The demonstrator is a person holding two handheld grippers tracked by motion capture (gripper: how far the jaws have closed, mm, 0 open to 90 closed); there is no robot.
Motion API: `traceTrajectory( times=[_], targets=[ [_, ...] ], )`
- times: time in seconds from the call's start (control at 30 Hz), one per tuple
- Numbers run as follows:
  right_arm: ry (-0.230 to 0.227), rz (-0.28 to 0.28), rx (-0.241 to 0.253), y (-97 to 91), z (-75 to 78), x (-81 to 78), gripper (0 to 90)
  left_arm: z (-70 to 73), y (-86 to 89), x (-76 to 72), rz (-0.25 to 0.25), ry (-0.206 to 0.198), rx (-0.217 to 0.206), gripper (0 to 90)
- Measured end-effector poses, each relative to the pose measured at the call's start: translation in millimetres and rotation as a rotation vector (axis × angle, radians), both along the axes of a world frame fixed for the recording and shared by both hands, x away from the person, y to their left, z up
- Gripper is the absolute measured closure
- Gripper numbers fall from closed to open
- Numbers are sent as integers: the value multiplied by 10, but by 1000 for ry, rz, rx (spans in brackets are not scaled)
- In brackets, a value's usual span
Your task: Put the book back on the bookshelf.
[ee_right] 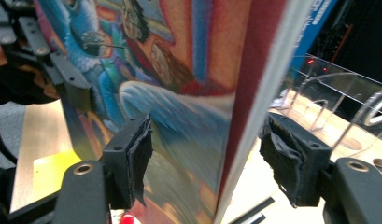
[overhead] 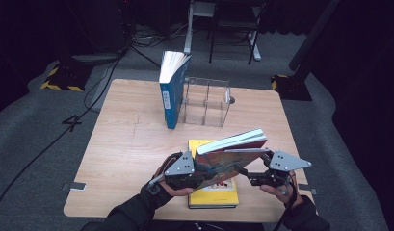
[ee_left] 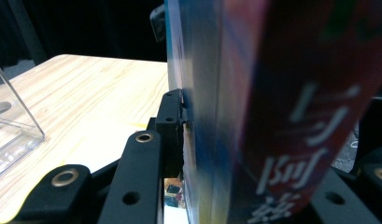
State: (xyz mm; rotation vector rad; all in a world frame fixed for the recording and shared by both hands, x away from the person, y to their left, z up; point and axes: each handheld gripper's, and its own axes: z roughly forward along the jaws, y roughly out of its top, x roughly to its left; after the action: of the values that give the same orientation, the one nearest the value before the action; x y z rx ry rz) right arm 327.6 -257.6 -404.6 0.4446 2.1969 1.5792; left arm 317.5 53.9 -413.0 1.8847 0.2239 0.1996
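Note:
A colourful picture book (overhead: 230, 154) hangs tilted over the near side of the table, above a yellow book (overhead: 214, 195) that lies flat. My left gripper (overhead: 204, 174) is shut on the book's left end. In the left gripper view its black pad (ee_left: 172, 121) presses flat against the cover (ee_left: 226, 93). My right gripper (overhead: 253, 175) sits at the book's right end. In the right gripper view the book (ee_right: 179, 70) stands between the two frayed pads (ee_right: 137, 154), with the jaws open and a small gap at the page edge.
A blue book (overhead: 171, 96) stands upright at the far middle of the wooden table (overhead: 127, 144), beside a clear acrylic divider rack (overhead: 206, 101). Past the table, cables, stands and a chair are on the dark floor.

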Motion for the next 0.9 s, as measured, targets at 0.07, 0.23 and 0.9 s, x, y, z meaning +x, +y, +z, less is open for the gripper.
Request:
traceTrajectory(
  times=[0.07,0.23,0.9],
  targets=[
    [-7,1,-19,31,-2,-22,357,33,9,-4,4,-3,-16,655],
    [-9,1,-11,19,0,-24,392,204,39,-24,37,-15,-65,577],
    [-3,-14,-10,52,11,-23,398,667,-41,15,72,-78,-50,651]
  ],
)
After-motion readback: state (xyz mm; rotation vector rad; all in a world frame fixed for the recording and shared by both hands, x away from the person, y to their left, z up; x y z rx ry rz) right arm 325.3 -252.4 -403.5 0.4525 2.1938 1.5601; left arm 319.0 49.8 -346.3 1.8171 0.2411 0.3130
